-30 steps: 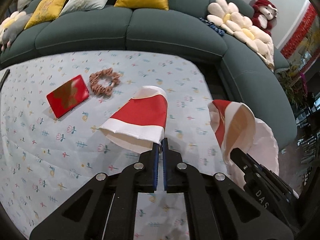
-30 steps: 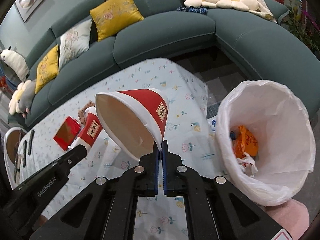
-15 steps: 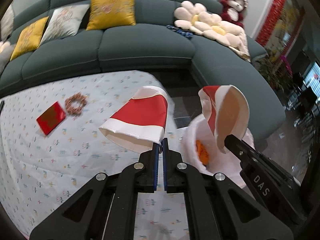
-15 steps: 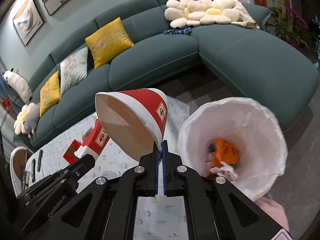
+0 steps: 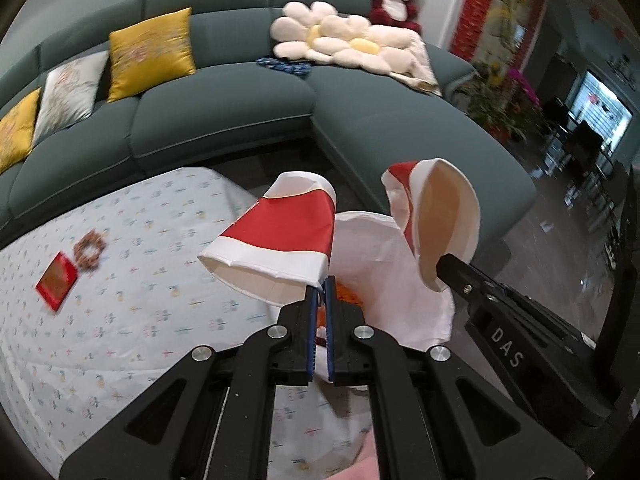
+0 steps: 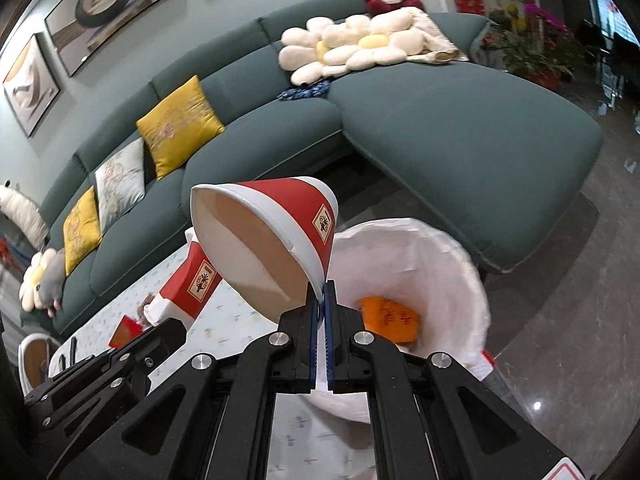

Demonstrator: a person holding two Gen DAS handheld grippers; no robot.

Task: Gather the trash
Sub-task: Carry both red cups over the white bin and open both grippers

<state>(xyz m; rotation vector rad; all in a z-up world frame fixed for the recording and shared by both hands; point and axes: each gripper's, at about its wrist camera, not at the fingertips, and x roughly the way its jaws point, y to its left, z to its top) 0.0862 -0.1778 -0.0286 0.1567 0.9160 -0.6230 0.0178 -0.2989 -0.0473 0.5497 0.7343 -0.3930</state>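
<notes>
My left gripper (image 5: 319, 294) is shut on the rim of a red and white paper cup (image 5: 276, 240), held above the near edge of a white-lined trash bin (image 5: 372, 248). My right gripper (image 6: 319, 298) is shut on the rim of a second red and white paper cup (image 6: 272, 240), also over the bin (image 6: 420, 264). Each cup shows in the other view: the right one (image 5: 436, 220) and the left one (image 6: 192, 280). An orange wrapper (image 6: 390, 318) lies inside the bin.
A table with a flowered cloth (image 5: 132, 300) lies to the left, bearing a red packet (image 5: 56, 286) and a scrunchie-like ring (image 5: 90, 249). A teal sectional sofa (image 5: 224, 104) with cushions curves behind. Dark floor (image 6: 580, 300) lies right of the bin.
Both grippers have carried their cups rightward from over the table to above the bin. The table items have slid far to the left in the left wrist view.
</notes>
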